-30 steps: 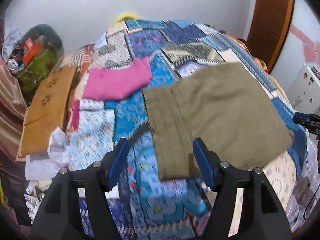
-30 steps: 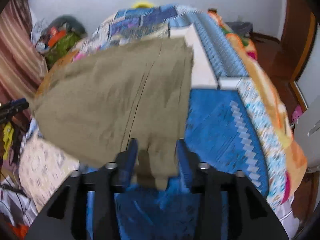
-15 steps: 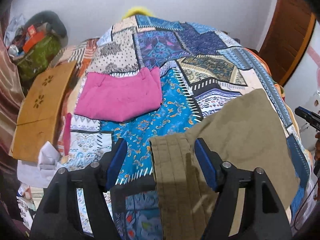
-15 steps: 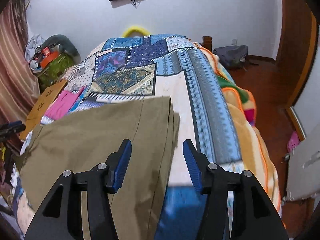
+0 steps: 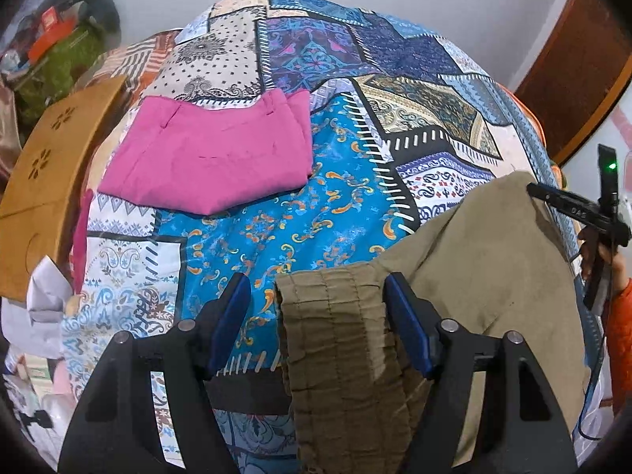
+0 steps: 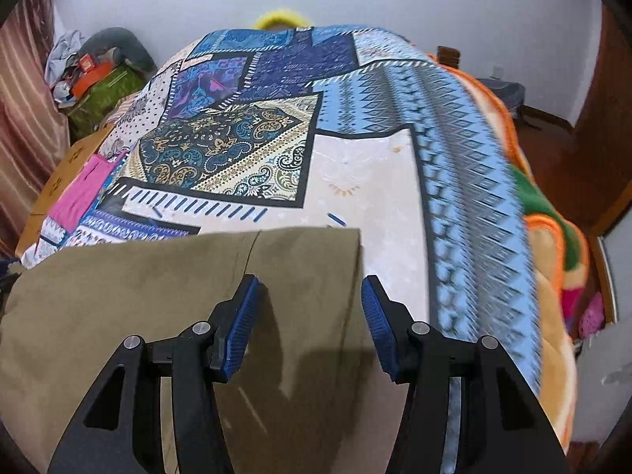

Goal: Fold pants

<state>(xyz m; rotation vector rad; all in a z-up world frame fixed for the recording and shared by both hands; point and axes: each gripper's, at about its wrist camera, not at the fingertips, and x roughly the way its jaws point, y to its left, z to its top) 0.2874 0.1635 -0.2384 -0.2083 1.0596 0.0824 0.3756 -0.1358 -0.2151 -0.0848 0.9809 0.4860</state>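
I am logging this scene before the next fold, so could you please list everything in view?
olive pants: one, olive-brown, flat on the near part of the bed, ribbed waistband between the left jaws
pink garment: one, magenta, folded, on the bed's left side
patchwork bedspread: one, blue, white and navy, covering the bed
orange blanket: one, orange with green, on the bed's right edge
wooden board: one, tan, left of the bed
green bag: one, far left corner
left gripper: black with blue pads, open over the waistband
right gripper: black with blue pads, open over the pants' right edge
hand: one, orange sleeve, holding the right gripper
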